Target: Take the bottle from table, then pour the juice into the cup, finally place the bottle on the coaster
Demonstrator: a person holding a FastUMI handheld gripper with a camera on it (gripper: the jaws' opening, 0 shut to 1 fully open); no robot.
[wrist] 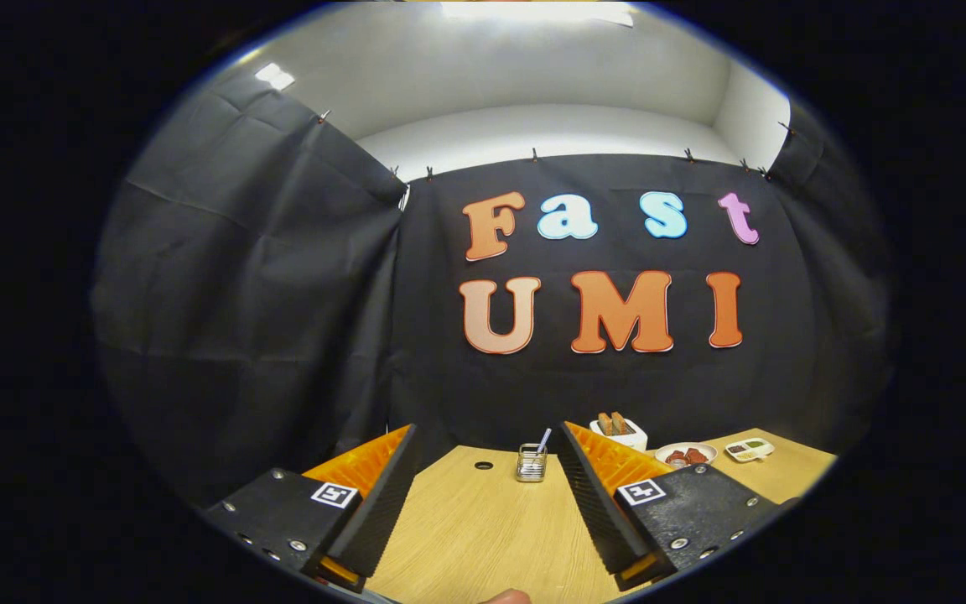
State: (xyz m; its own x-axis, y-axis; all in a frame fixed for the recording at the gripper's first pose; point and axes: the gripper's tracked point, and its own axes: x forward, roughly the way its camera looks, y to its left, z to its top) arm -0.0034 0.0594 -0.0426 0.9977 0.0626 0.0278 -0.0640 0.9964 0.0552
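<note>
Claw (pixel 487 436): standing wide apart, gripping nothing, hovering over table (pixel 466 537). Wire holder (pixel 531 463) with straw sitting between and beyond its fingers. Toaster (pixel 619 430), plate (pixel 686 455), small dish (pixel 749 450) lying farther right. Bottle's position: cannot tell.

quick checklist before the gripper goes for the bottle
1. Gripper open, nothing between its fingers: ok.
2. Bottle found: cannot tell, no sight of it ahead of the fingers.
3. Cup and coaster found: cannot tell.
4. Table between the fingers bare: ok.
5. Wire holder just ahead of the fingertips, could be in the way: not ok.
6. Toaster, plate and small dish beyond the right-hand finger, apart from it: ok.
</note>
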